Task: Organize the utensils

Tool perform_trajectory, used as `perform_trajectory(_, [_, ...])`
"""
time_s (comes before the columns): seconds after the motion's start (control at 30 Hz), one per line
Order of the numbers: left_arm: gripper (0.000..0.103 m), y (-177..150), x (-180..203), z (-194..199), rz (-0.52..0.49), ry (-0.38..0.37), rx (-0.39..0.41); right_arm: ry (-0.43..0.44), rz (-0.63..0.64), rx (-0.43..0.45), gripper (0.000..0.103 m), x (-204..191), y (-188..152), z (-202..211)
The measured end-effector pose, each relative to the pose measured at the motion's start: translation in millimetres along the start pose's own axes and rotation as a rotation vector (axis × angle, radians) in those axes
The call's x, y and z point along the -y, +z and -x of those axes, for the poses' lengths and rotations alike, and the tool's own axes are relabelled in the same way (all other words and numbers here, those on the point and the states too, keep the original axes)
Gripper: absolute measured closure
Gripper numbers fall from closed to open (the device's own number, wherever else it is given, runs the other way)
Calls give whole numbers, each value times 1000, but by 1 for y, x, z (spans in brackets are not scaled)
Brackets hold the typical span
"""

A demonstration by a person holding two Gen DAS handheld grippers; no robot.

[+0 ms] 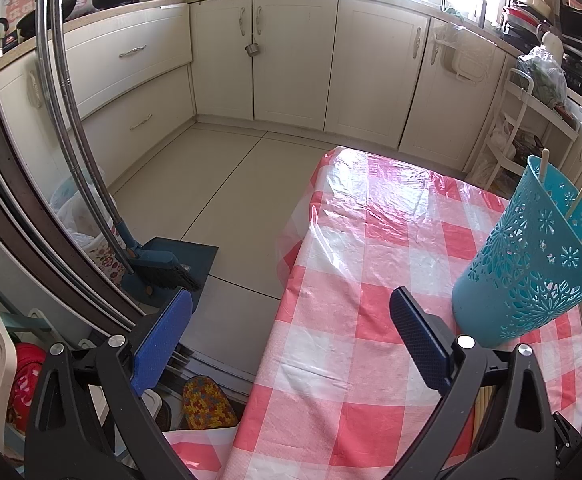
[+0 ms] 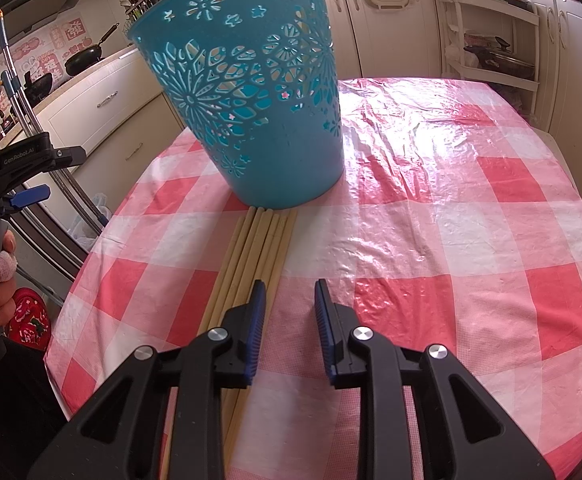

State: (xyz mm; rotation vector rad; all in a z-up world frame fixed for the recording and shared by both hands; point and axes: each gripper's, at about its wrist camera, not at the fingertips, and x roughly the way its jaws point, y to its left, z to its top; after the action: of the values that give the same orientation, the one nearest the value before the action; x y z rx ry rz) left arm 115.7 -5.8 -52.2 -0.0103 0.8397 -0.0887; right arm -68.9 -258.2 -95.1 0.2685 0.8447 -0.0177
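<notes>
So the chopsticks (image 2: 251,248) are laid side by side in a flat row on the checked table (image 2: 471,184), their far tips touching the foot of the blue cutout basket (image 2: 247,92), which stands toward the table's far left edge. A couple of sticks (image 1: 543,166) can already be seen poking out of its rim in the left wrist view.

The right gripper (image 2: 289,292) is held low over the near end of the row with its jaws a little apart and nothing between them; the left pad sits over the rightmost sticks and the right pad over bare cloth. The left gripper (image 1: 291,304) is hung out past the table's left edge, jaws wide, nothing held.

For the pick, probably best if just one stick gets singled out. The outermost one on the right looks easiest, since the pads can be dropped either side of it without neighbours being dragged. The squeeze should be made away from the very end so the stick isn't levered out. The plastic cover is crinkly, so it shouldn't be snagged.
</notes>
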Motion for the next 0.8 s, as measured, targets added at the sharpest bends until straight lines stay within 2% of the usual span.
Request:
perform_trajectory(0.63, [8, -3, -5, 1, -12, 13, -1, 4, 8, -15, 78, -2, 11, 2])
perform_trajectory(0.8, [8, -3, -3, 2, -18, 14, -2, -31, 35, -46, 81, -6, 10, -6])
